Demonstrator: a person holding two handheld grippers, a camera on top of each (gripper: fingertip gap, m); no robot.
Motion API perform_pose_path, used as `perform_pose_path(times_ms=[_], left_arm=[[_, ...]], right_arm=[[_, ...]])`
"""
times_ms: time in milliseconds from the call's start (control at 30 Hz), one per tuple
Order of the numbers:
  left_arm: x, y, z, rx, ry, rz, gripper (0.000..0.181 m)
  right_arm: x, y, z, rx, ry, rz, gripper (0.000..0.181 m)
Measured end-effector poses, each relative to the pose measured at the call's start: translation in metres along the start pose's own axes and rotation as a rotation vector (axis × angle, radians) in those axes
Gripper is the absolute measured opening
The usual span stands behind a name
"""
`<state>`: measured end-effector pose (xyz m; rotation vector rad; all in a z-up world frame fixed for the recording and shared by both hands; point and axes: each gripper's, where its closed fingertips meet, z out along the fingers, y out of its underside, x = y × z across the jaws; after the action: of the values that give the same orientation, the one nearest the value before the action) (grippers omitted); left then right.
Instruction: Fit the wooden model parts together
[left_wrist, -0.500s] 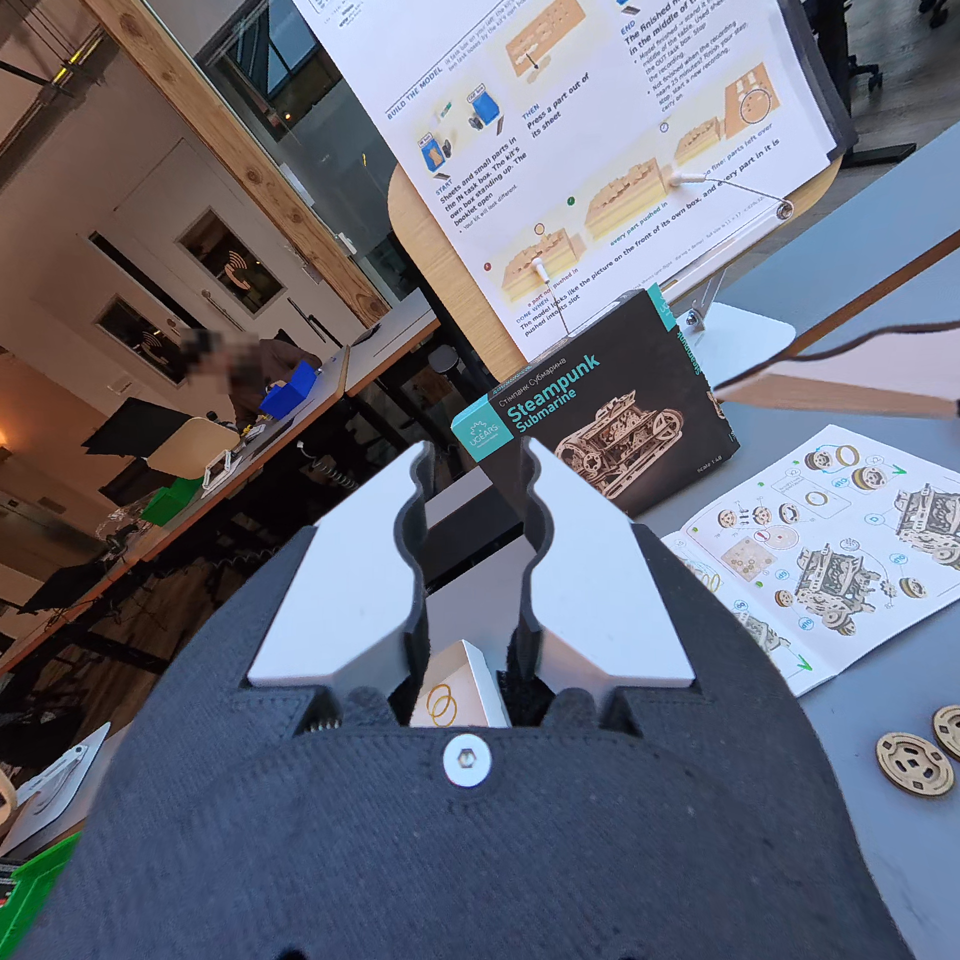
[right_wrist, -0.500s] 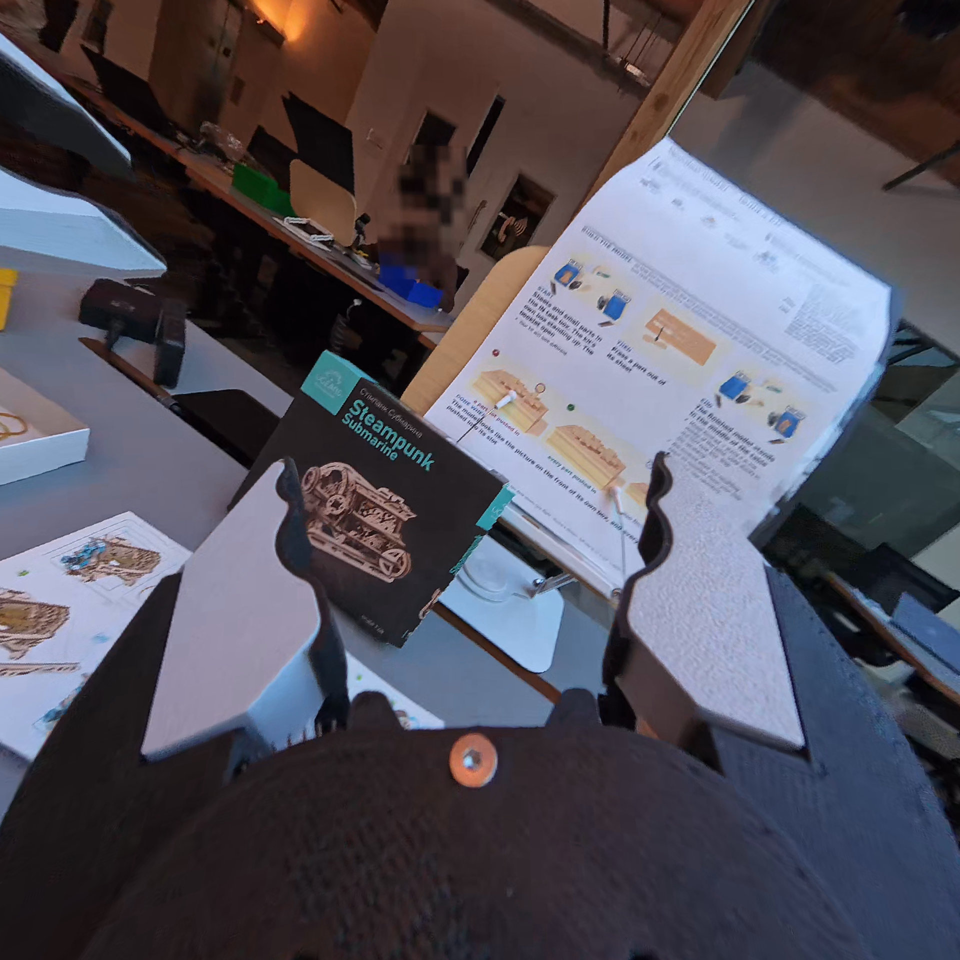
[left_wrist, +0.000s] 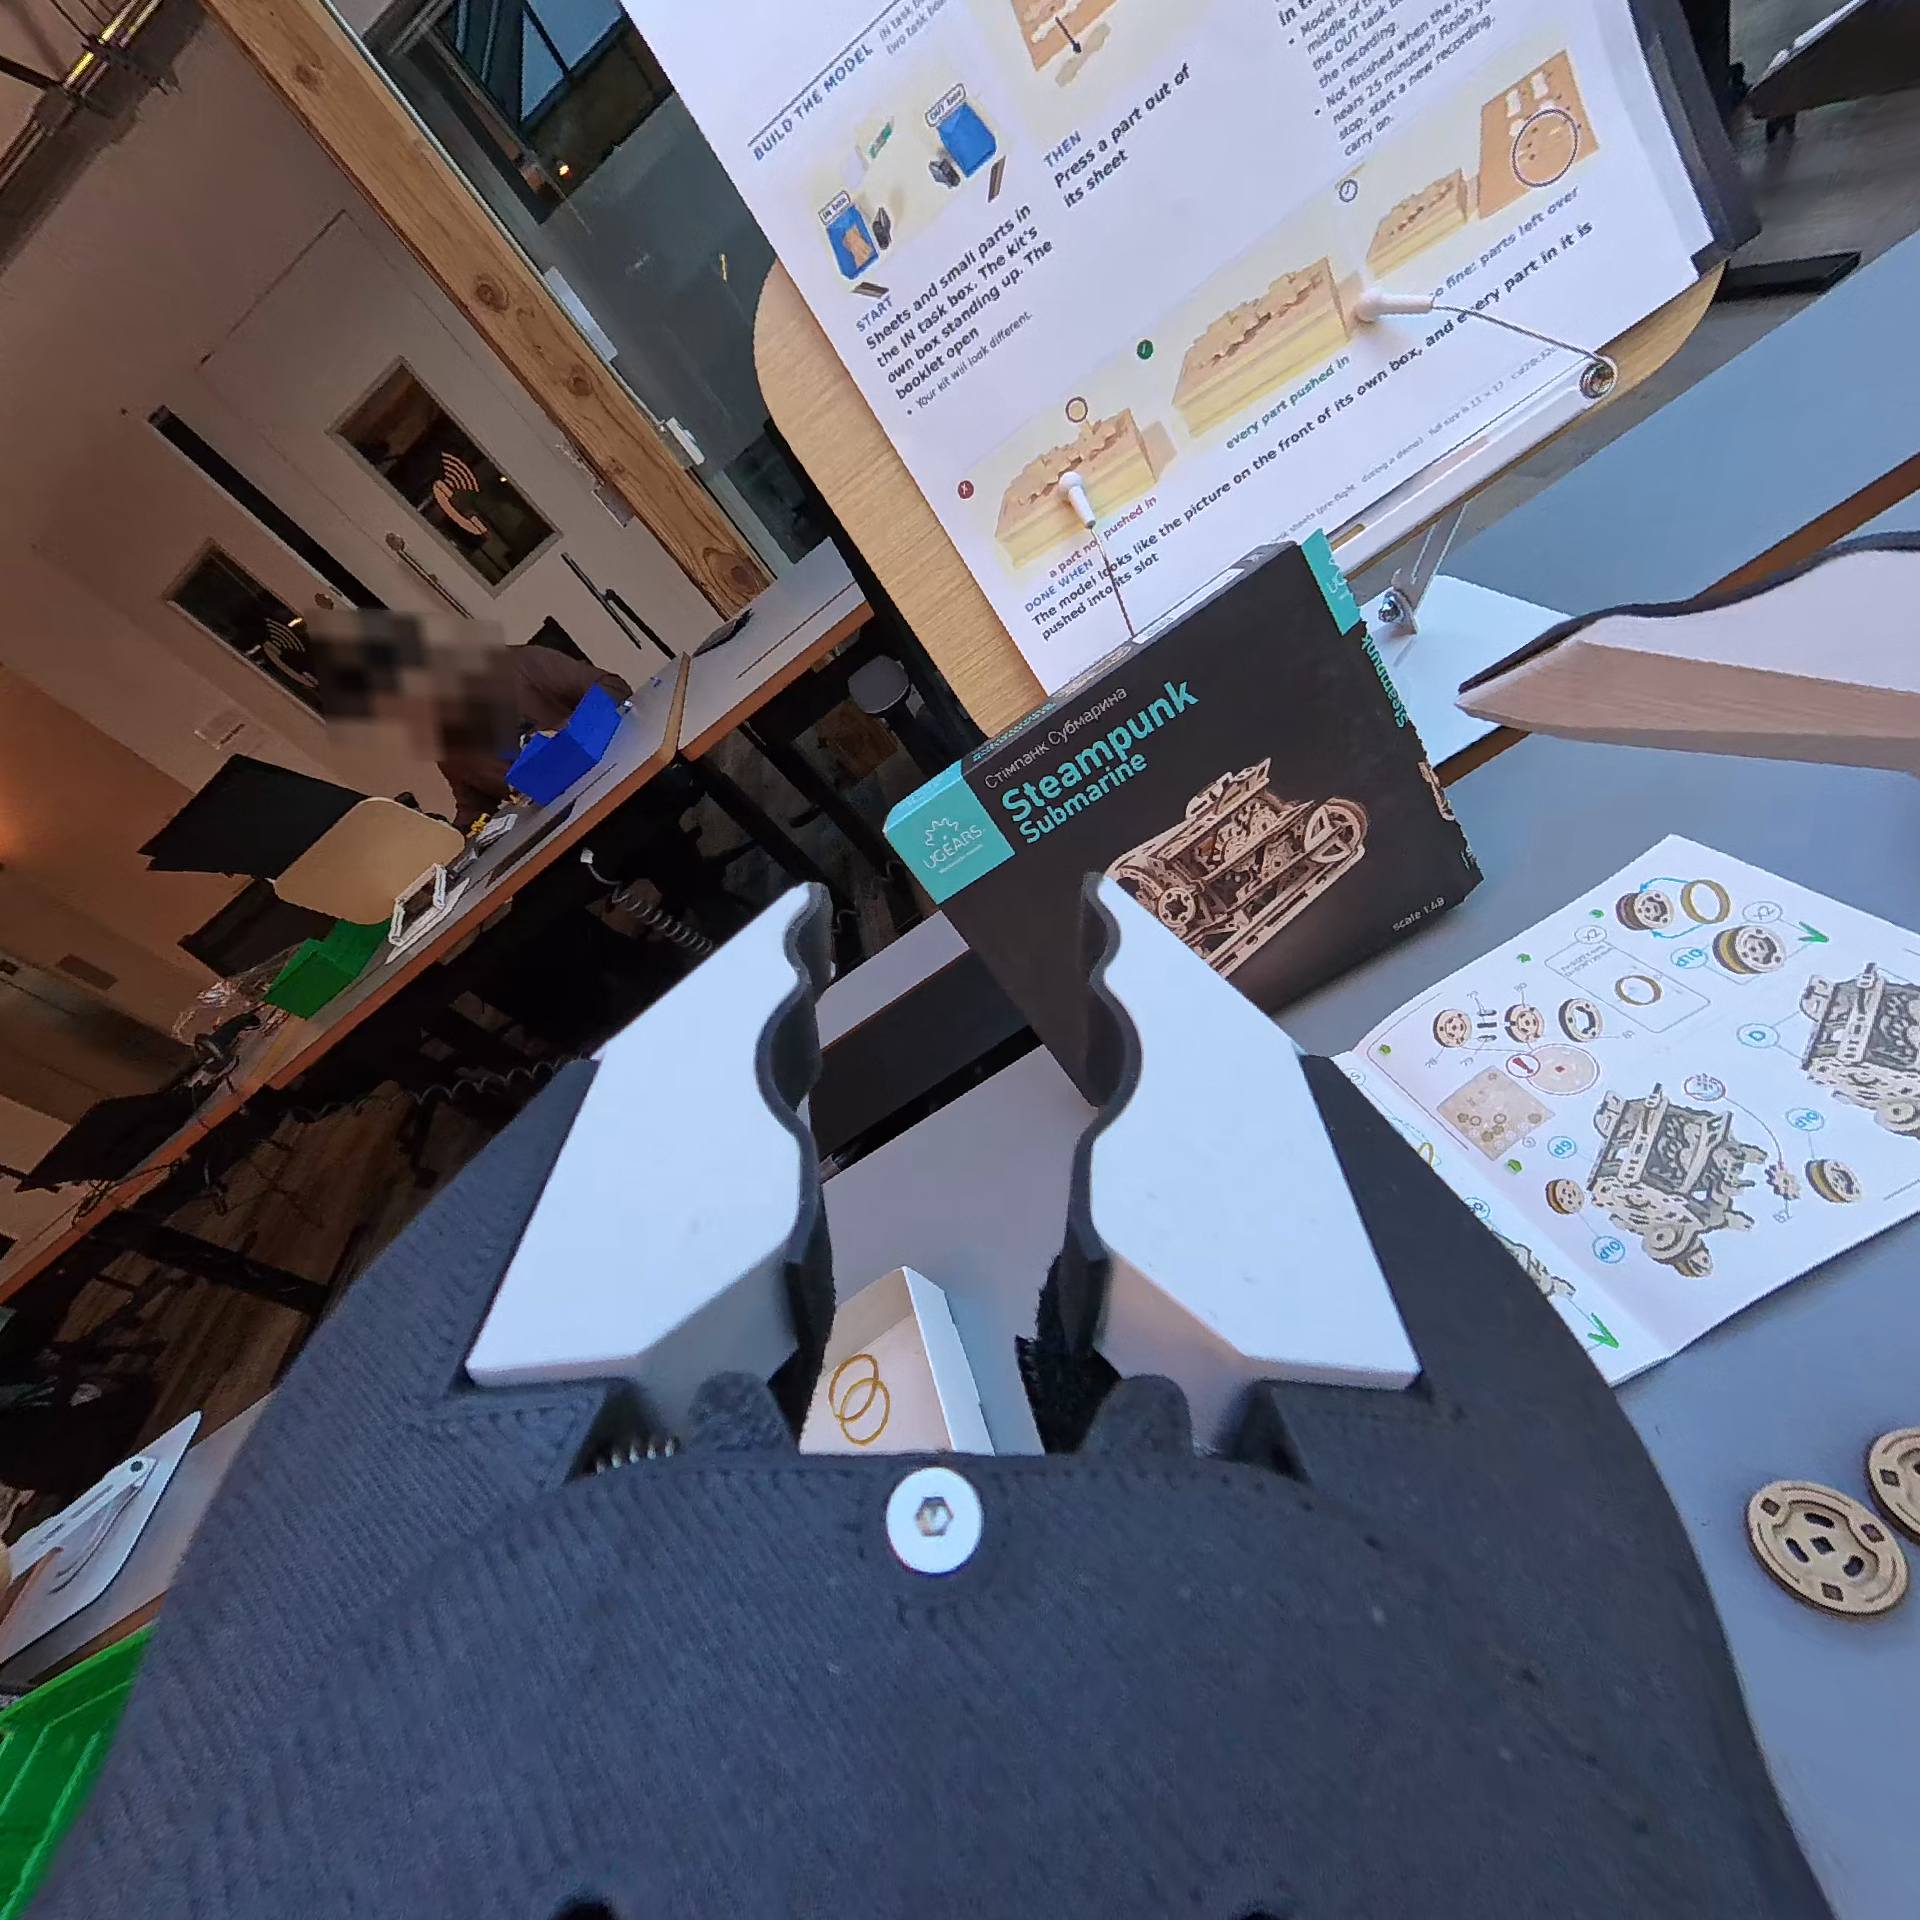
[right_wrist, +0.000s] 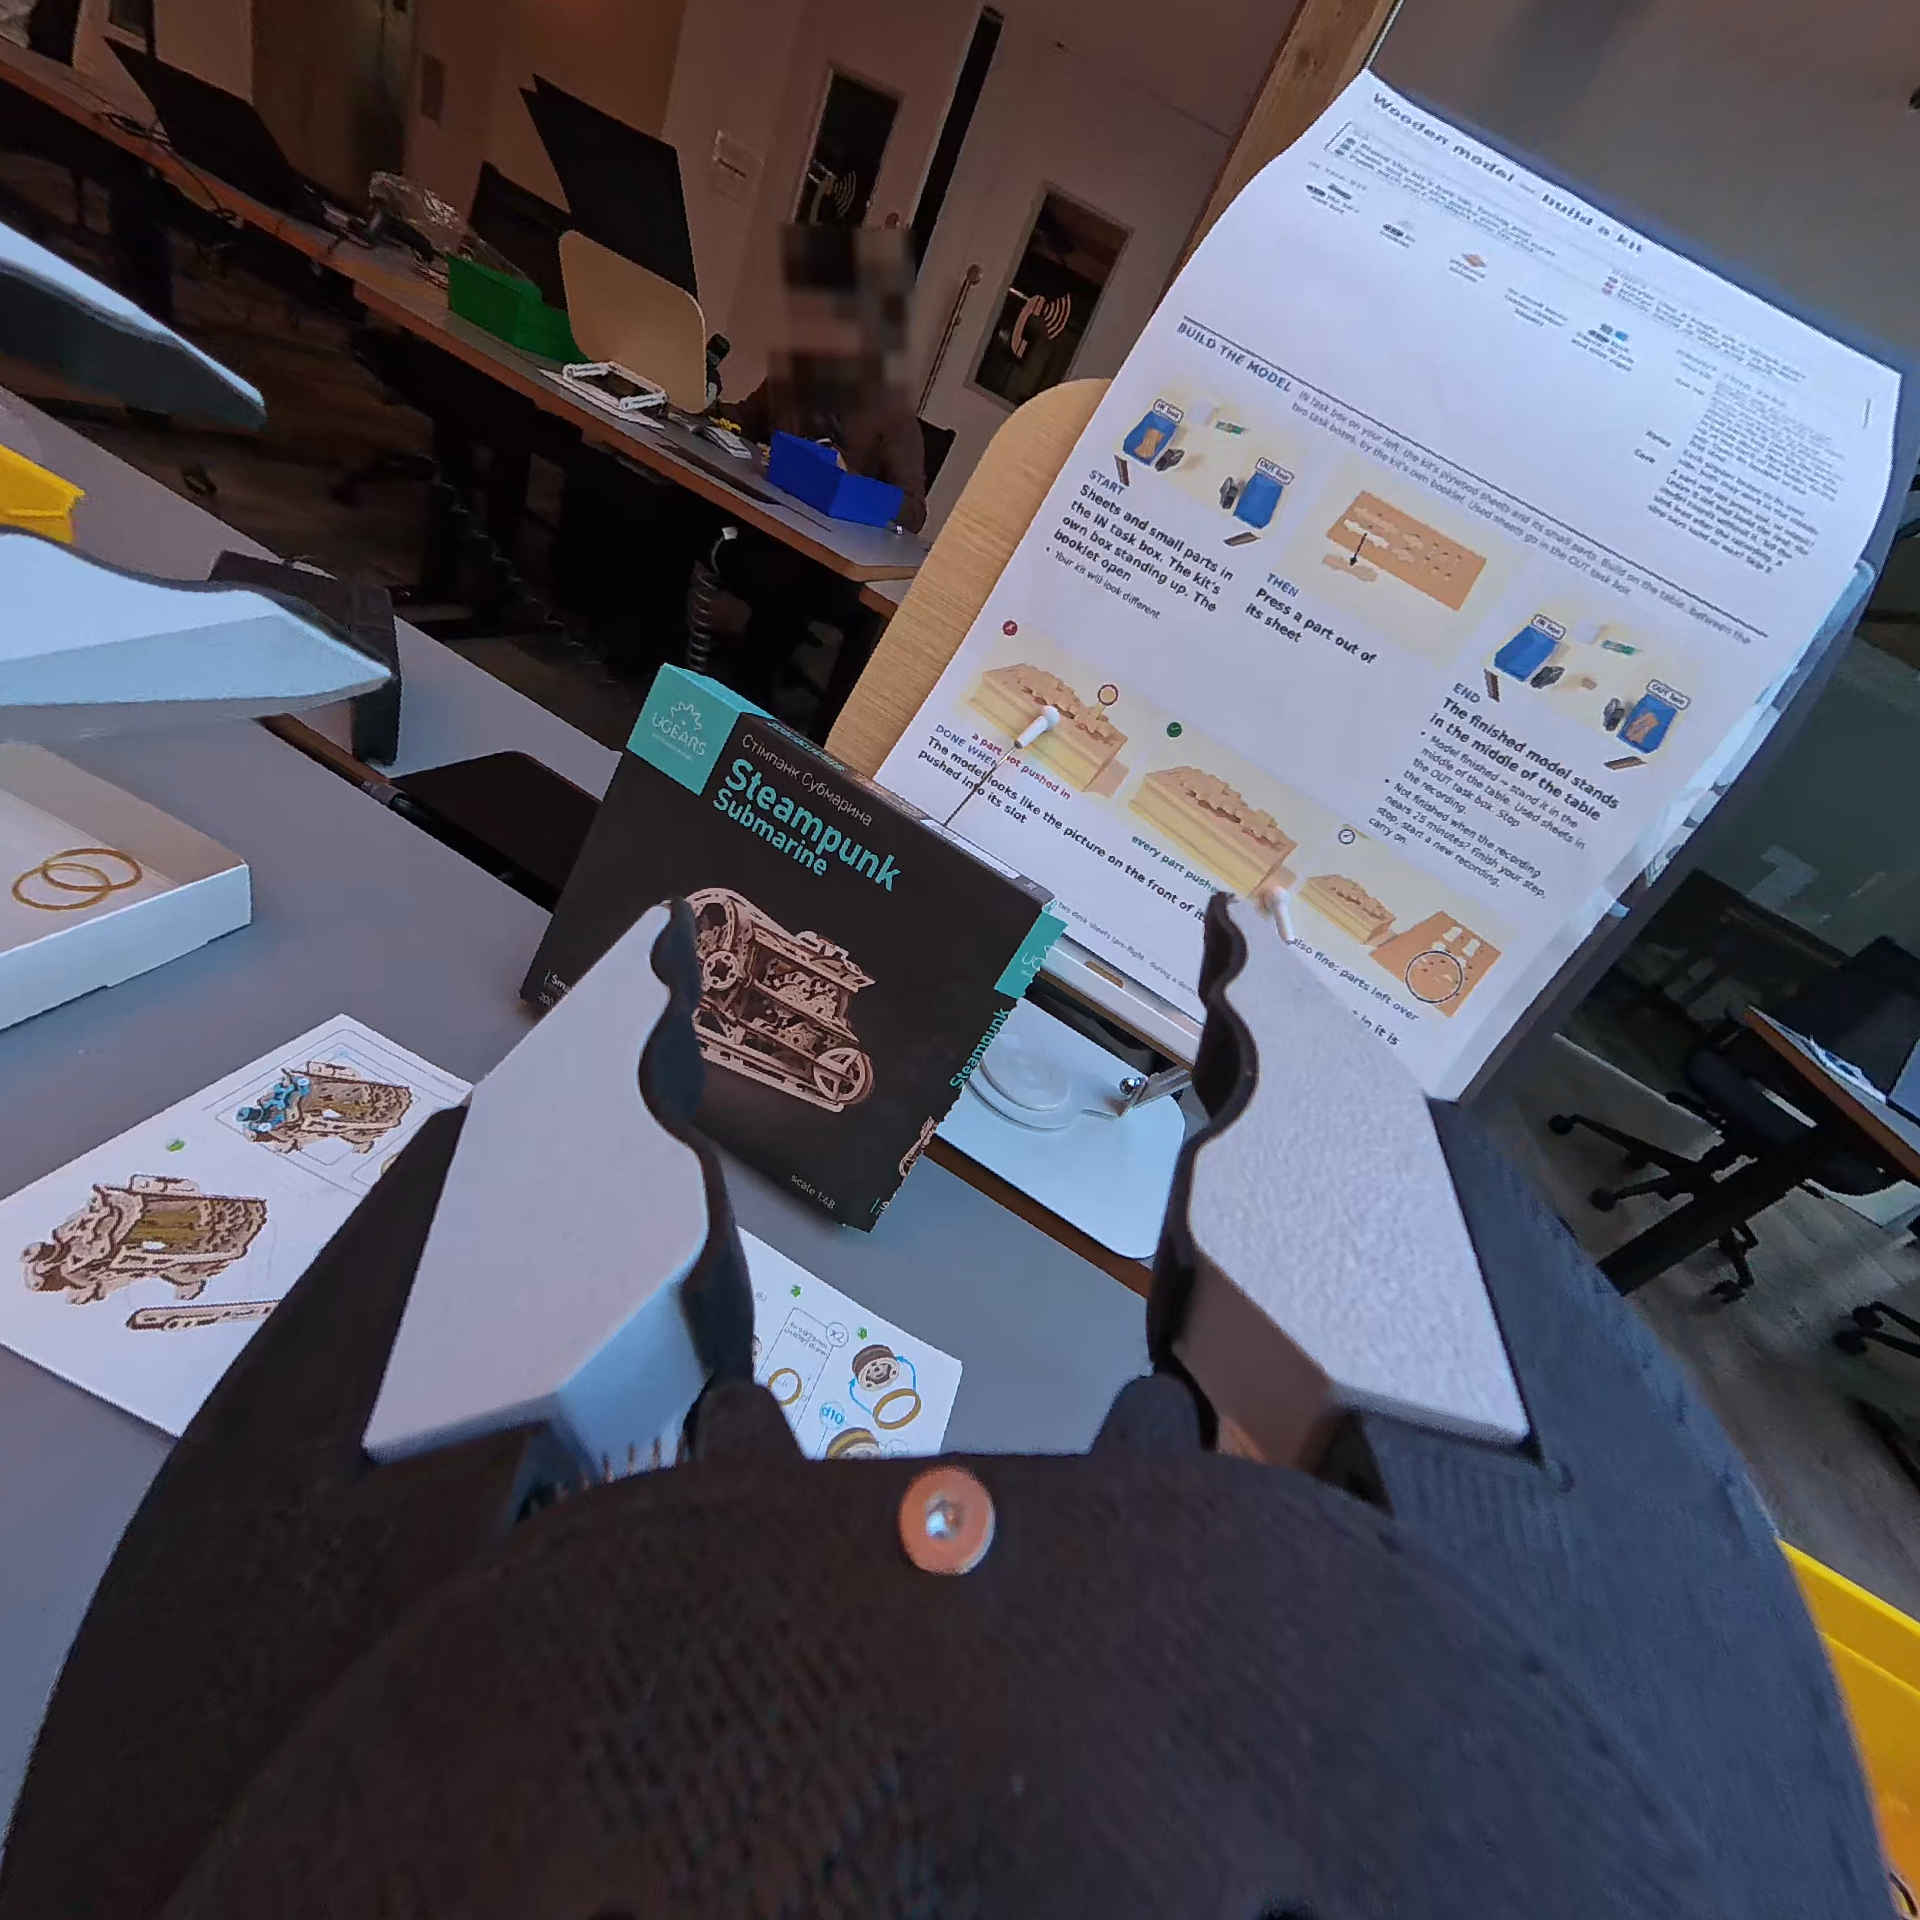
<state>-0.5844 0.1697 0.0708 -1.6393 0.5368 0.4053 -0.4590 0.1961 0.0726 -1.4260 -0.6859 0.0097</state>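
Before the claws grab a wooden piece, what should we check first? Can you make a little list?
1. Left claw empty and open: ok.
2. Right claw empty and open: ok, wider than the left.
3. Round tan wooden discs within sight: ok, lying flat on the grey table, untouched.
4. Open white picture booklet showing: ok.
5. Dark upright kit box out of the way: ok, beyond the claws.
6. Which piece goes first: cannot tell.
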Motion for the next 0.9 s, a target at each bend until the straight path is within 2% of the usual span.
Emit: perform_pose_path(times_ms=[233,567,767,900], left_arm=[[0.012,0.007,0.007,-0.028,0.045,-0.006,0.047],[0.015,0.014,0.01,-0.046,0.165,-0.142,0.047],[0.037,0.004,0.0,-0.031,0.263,-0.182,0.048],[0.063,-0.012,-0.017,0.001,0.406,-0.23,0.048]], right_arm=[[0.014,0.0,-0.001,0.0,0.044,0.026,0.096],[0.064,-0.012,-0.018,0.028,0.174,0.049,0.095],[0.079,-0.007,-0.018,0.018,0.174,0.092,0.094],[0.073,-0.006,-0.016,0.014,0.102,0.076,0.091]])
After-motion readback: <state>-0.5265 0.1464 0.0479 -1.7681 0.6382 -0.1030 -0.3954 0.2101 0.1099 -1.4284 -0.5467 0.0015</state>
